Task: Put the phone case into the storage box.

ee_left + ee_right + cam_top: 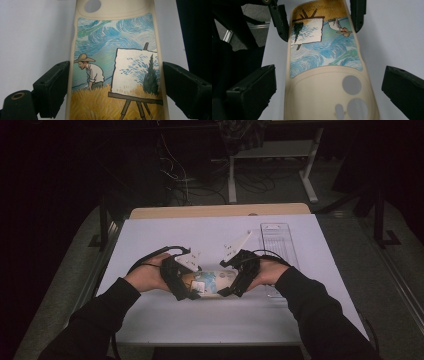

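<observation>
The phone case (113,65) is cream, printed with a painterly scene: swirling blue and green sky, golden-yellow wheat, a figure in a white shirt and straw-coloured hat, and a white canvas on a dark brown easel bearing a dark green cypress (with blue dashes around it). The fingers (51,90) are matt black. The surface (150,240) is pale lavender-white, with a tan wooden edge at its far side.

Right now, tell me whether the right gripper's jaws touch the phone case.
Apart. The right gripper view shows bare table between each jaw of the right gripper and the phone case.
</observation>
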### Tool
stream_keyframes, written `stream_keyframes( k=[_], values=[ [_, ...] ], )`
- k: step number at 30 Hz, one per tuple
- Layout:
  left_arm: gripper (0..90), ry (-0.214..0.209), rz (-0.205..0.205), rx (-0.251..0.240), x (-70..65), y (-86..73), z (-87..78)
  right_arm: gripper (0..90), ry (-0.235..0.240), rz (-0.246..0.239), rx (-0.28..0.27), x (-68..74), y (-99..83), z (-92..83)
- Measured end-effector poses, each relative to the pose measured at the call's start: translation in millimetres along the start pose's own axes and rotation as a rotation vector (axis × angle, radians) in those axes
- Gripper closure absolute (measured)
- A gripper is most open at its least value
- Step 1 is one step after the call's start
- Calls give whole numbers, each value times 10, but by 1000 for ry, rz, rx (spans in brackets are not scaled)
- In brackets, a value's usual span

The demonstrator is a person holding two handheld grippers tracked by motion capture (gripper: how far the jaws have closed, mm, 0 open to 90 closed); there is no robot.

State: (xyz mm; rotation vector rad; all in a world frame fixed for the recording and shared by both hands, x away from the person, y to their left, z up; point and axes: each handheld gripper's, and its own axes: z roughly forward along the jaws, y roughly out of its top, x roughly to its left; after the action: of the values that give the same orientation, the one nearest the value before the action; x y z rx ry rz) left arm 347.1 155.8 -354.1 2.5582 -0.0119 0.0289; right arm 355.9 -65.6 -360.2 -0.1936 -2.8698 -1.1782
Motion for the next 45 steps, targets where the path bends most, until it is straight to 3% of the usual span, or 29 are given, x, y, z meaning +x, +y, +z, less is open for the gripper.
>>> stream_keyframes(
  k=[3, 9, 21, 27, 36, 41, 45],
  values=[
    [110, -2, 3, -7, -13, 12, 18, 0, 5, -33, -2, -10, 3, 42],
    [110, -5, 25, -5, -24, 31, 21, 0, 18, -52, 47, 7, -9, 130],
    [110, 5, 44, -13, -34, 31, -12, 0, 32, -40, 95, 11, -10, 207],
    [110, 6, 53, -8, -34, 33, -5, 66, 40, -45, 103, 14, -6, 191],
    [109, -10, 45, -11, -33, 37, 25, 83, 43, -55, 122, 32, -4, 184],
    [107, -10, 42, 4, -27, 32, 36, 94, 20, -73, 117, 48, -7, 198],
    [103, -12, 37, 20, -45, 36, 54, 98, 32, -64, 122, 53, -11, 207]
  ],
)
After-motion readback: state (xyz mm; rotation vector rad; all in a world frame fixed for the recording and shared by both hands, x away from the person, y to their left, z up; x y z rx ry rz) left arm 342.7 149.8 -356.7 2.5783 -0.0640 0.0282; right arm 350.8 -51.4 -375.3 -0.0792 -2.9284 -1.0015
